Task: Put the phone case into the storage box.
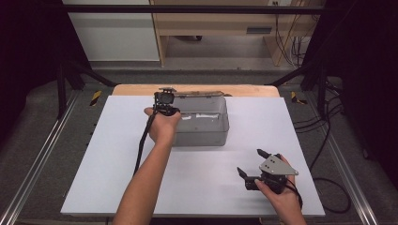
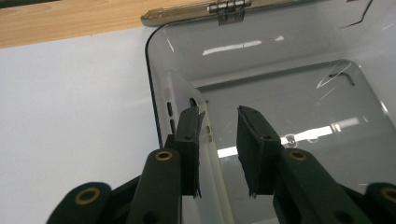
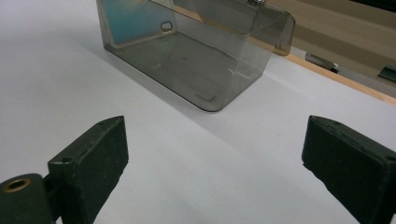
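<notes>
A smoky clear plastic box [image 1: 202, 125] stands empty in the middle of the white table, its hinged lid [image 1: 199, 93] thrown open behind it. My left gripper [image 1: 165, 100] hovers at the top of the box's left end. In the left gripper view its jaws [image 2: 218, 115] straddle the box's end wall [image 2: 159, 79], narrowly apart, with a small gap on the inner side. My right gripper [image 1: 250, 161] rests low at the front right of the table, wide open and holding nothing. In the right gripper view it [image 3: 217, 140] faces the box [image 3: 187, 60] across bare table.
The white table top [image 1: 141, 178] lies on a wooden board [image 1: 131, 89] that shows at the far edge. Black frame posts and cables stand beside the table left and right. A metal hinge [image 2: 227, 9] joins lid and box.
</notes>
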{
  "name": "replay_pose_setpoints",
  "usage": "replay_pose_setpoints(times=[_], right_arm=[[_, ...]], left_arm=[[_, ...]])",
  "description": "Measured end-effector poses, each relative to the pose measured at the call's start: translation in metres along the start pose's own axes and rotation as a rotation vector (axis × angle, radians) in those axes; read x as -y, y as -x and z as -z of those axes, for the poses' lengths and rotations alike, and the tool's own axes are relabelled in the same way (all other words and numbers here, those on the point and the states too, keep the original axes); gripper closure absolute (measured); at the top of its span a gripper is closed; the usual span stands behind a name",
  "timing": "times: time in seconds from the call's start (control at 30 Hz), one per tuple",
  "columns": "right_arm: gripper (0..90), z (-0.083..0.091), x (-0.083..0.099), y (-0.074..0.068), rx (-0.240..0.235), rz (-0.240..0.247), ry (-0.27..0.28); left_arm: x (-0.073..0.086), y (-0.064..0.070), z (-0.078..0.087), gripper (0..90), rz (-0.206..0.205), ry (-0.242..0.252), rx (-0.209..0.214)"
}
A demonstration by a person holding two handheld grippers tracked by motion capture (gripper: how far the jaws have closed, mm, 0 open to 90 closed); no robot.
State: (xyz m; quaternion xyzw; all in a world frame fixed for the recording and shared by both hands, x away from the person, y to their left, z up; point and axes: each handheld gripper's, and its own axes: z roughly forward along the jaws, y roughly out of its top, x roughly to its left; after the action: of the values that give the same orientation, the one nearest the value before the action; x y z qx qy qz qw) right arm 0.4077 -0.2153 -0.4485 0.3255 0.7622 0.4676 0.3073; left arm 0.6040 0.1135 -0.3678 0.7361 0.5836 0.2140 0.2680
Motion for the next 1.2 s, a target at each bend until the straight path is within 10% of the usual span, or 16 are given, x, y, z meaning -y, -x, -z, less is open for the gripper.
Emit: replay_pose_setpoints(times=[0.6, 1.2], right_arm=[[7.6, 0.001, 0.001, 0.002, 0.010, -0.006, -0.006], [7.6, 0.002, 0.002, 0.002, 0.020, -0.003, -0.007]], left_arm=[[-0.005, -0.014, 0.014, 63.1, -0.027, 0.072, 0.074], [0.006, -0.015, 0.014, 28.3, -0.060, 0.212, 0.107]])
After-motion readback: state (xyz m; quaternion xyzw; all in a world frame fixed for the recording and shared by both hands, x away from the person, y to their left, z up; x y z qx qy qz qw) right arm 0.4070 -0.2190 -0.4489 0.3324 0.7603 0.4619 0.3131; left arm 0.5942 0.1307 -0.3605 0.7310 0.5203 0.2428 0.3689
